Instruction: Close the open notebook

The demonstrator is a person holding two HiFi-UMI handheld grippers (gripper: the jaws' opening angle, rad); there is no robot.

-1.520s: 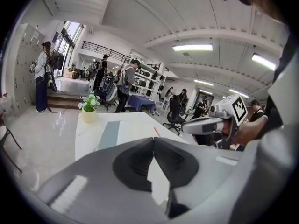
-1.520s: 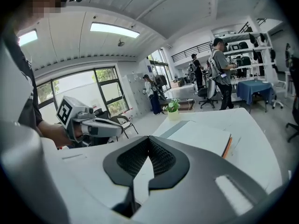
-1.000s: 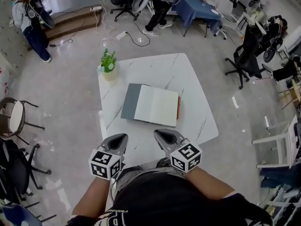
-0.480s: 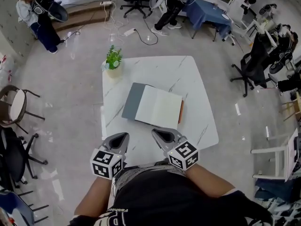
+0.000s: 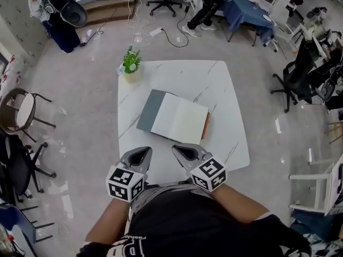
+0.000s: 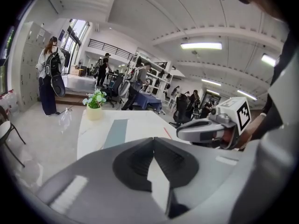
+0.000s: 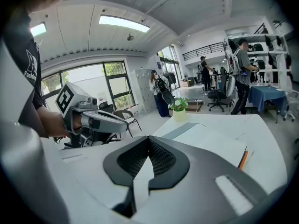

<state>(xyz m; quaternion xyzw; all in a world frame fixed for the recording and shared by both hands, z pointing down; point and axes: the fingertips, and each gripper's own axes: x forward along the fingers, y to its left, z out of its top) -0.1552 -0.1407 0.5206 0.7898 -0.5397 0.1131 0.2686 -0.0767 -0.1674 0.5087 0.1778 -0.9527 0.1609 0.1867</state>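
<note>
The notebook lies open in the middle of the white marble table, its grey cover spread to the left and an orange edge showing at its right side. Both grippers hover over the table's near edge, short of the notebook and not touching it. My left gripper is shut and empty, and so is my right gripper. The left gripper view has its jaw tips meeting, with the grey cover beyond. In the right gripper view the tips meet before the white page.
A small potted plant stands at the table's far left corner. Chairs stand on the floor at the left and an office chair at the right. People stand and sit at the far side of the room.
The head view has shifted a little. My left gripper has edged slightly right and forward toward the table; the right gripper and the notebook stay where they were.
</note>
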